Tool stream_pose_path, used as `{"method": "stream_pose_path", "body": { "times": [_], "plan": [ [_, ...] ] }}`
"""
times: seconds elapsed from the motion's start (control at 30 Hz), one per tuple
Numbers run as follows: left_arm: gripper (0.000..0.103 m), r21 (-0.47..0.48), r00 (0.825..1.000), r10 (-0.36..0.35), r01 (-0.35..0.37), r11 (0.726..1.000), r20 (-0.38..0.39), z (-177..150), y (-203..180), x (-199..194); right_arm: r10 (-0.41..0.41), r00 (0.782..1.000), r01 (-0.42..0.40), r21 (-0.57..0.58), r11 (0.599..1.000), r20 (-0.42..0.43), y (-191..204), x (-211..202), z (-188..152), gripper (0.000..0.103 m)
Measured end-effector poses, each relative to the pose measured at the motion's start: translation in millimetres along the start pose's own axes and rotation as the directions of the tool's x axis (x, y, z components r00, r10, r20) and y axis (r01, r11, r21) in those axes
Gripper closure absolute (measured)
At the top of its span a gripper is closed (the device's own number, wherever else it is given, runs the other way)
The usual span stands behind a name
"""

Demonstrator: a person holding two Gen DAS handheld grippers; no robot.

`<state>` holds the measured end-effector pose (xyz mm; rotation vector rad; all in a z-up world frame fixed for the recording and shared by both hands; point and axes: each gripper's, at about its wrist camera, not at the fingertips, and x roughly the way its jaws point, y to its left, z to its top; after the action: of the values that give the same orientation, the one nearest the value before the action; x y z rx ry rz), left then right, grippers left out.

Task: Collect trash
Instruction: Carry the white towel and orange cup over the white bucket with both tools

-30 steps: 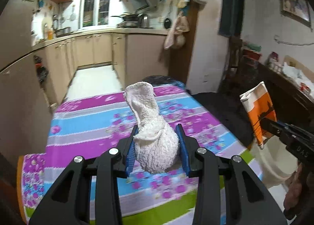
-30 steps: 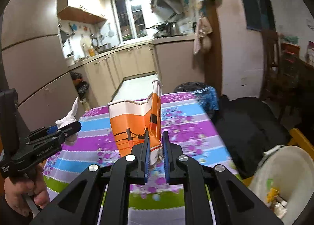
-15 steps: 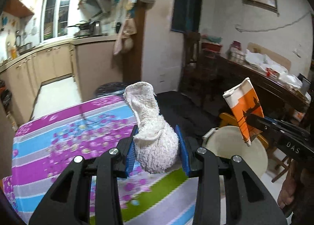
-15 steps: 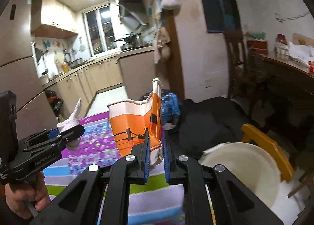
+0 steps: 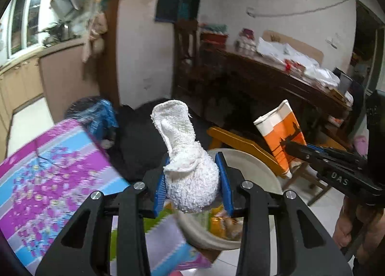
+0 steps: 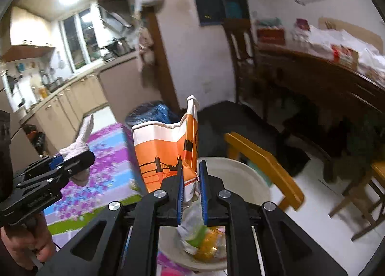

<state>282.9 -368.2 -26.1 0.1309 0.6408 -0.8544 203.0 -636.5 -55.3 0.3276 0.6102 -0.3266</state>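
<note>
Both loads hang over my bin [image 6: 243, 175] beside the desk [image 5: 48, 170]: left gripper [image 5: 192, 184] jaws clamped on the cloth [image 5: 190, 170], right gripper [image 6: 191, 194] jaws pinching the cup [image 6: 166, 153], nearer its middle.

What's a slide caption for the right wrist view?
Right gripper clamps a crushed orange paper cup above the trash bin.

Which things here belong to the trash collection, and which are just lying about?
Part of the job:
- white cloth wad in the left gripper
- orange paper cup, crushed, in the right gripper
- cream bin below both, wrappers already inside

Just lying about:
- flowered tablecloth
- yellow wooden chair
- cluttered dark sideboard
</note>
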Motion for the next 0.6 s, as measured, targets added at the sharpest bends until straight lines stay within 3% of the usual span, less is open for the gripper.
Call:
{"method": "stream_pose_path", "body": {
  "times": [0.3,0.6],
  "plan": [
    [0.067,-0.025,0.980,-0.078,0.074,0.997,-0.184,-16.6,-26.8,68.7,-0.035,0.987,0.042,0.039,0.998,-0.154,-51.1,51.3,-14.1,0.091],
    [0.067,-0.032,0.960,-0.094,0.089,0.996,-0.263,-29.3,-36.6,96.5,-0.041,0.969,0.055,0.048,0.997,-0.243,-58.2,87.2,-41.5,0.091]
  ]
}}
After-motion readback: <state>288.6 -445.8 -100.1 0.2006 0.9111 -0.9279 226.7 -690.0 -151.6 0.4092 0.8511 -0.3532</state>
